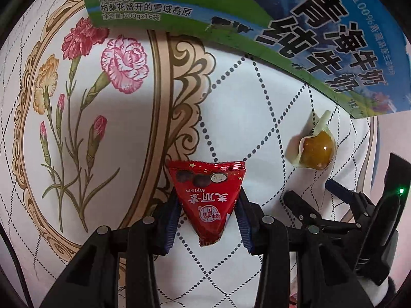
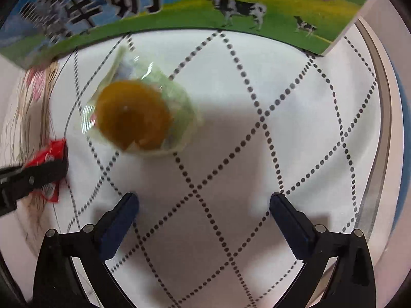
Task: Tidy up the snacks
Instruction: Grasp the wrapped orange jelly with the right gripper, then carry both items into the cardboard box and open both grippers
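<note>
Snacks: our left gripper (image 1: 209,206) clamps the red packet (image 1: 206,197); our right gripper (image 2: 204,202) gapes empty near the jelly cup (image 2: 138,118) on the tablecloth (image 2: 257,141).

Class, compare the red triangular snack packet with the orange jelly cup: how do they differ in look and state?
The red packet is flat, triangular and opaque; the jelly cup is round with a clear wrapper. The packet is clamped in the left gripper; the cup lies free, outside the open right gripper. Both are single snacks over the tablecloth.
</note>
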A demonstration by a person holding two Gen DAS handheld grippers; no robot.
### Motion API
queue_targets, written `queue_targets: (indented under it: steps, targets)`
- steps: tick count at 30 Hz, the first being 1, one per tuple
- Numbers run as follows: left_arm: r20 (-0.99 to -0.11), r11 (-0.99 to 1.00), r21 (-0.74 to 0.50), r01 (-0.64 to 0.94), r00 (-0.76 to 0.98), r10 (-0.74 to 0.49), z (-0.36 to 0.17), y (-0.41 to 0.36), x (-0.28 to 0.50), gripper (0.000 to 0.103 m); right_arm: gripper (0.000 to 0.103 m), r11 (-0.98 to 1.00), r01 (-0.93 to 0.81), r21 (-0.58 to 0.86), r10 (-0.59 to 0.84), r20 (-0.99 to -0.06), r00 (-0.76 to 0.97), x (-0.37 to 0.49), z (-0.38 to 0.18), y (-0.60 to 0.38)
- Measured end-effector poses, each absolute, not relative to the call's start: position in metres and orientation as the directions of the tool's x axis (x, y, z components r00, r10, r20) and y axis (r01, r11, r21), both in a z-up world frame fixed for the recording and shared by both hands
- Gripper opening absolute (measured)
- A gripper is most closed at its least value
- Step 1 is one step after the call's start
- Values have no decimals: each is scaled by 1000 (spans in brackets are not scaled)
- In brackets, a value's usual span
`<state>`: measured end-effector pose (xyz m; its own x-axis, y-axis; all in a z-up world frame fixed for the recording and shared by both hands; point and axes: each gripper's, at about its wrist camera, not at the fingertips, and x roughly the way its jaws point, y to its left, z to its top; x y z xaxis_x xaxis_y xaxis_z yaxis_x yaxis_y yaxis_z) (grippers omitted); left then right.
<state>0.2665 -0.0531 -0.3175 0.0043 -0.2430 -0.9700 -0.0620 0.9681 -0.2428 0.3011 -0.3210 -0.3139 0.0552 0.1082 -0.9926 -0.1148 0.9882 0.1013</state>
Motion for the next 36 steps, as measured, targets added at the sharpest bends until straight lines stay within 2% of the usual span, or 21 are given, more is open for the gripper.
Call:
queue_targets:
  steps: [2,3,5,9,14,15,16,19,23,28,32,36]
  targets:
    - [-970,969,-242,-56,6,-242,-318,-56,266,38,102,987,-118,113,119,-992,44,303,-308,-324]
    - [-970,969,-242,-54,8,-241,-317,-53,266,38,97,988,-103,112,119,-991,57,302,-298,-327]
    - [-970,968,-244,-55,13,-244,-314,-53,262,38,66,986,-82,148,155,-983,99,302,-279,-334]
    - [-968,966,-252,-64,14,-252,-315,-48,265,37,64,960,-40,278,281,-940,196,307,-241,-339]
    - [-969,967,-246,-61,13,-246,-315,-46,266,37,61,959,-96,267,282,-930,236,330,-233,-312]
    - [-970,968,-242,-60,13,-242,-315,-45,266,37,56,965,-103,240,257,-944,206,340,-246,-305]
    - [-971,969,-238,-60,15,-238,-315,-48,267,37,47,966,-103,237,253,-950,182,343,-253,-300]
    - [-973,971,-233,-60,16,-232,-312,-52,266,37,47,969,-112,220,237,-956,171,349,-267,-298]
    - [-962,961,-271,-53,51,-268,-287,-55,262,37,46,962,-101,253,269,-941,206,336,-242,-304]
    - [-931,944,-329,24,160,-329,-216,-66,261,37,46,935,-106,337,354,-890,288,314,-180,-324]
    - [-894,930,-355,100,255,-368,-153,-81,289,38,46,918,-127,376,395,-836,381,321,-123,-340]
    - [-892,945,-311,100,314,-326,-128,-88,335,38,46,928,-121,352,369,-821,437,359,-98,-338]
